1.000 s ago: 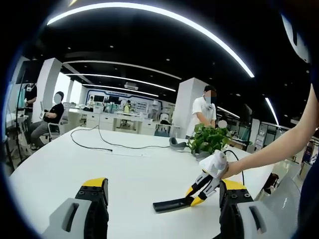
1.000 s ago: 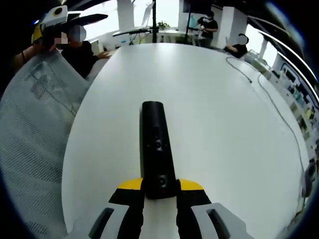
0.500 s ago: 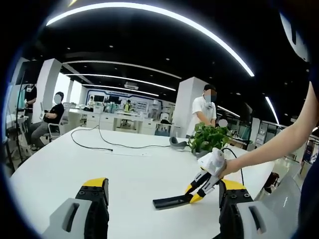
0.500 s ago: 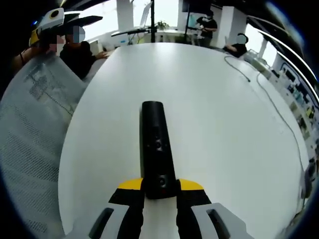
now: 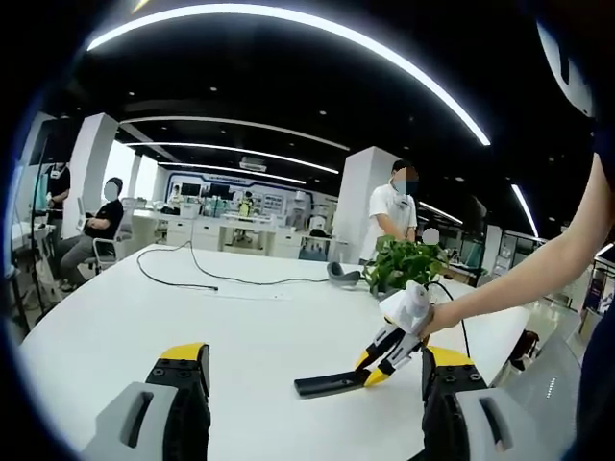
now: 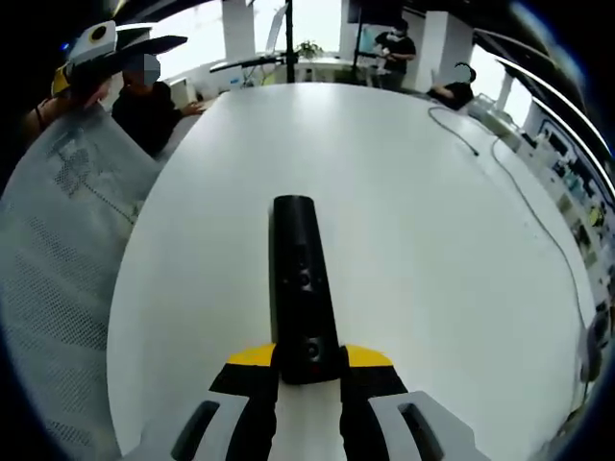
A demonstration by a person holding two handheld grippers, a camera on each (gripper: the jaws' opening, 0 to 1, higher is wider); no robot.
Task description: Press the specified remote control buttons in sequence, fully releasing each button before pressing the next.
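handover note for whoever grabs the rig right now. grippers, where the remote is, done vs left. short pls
Right gripper: shut on the near end of the black remote control, which points away over the white table. In the left gripper view the remote looks lifted off the table.
Left gripper: open, holding nothing, clear of the remote.
Elsewhere: potted plant and a black cable lie farther off on the table, not in the way.
Done: remote picked up and held steady.
Left: button presses; nothing here shows any made. Probably bring the left gripper over the buttons, press one at a time, release fully between presses.
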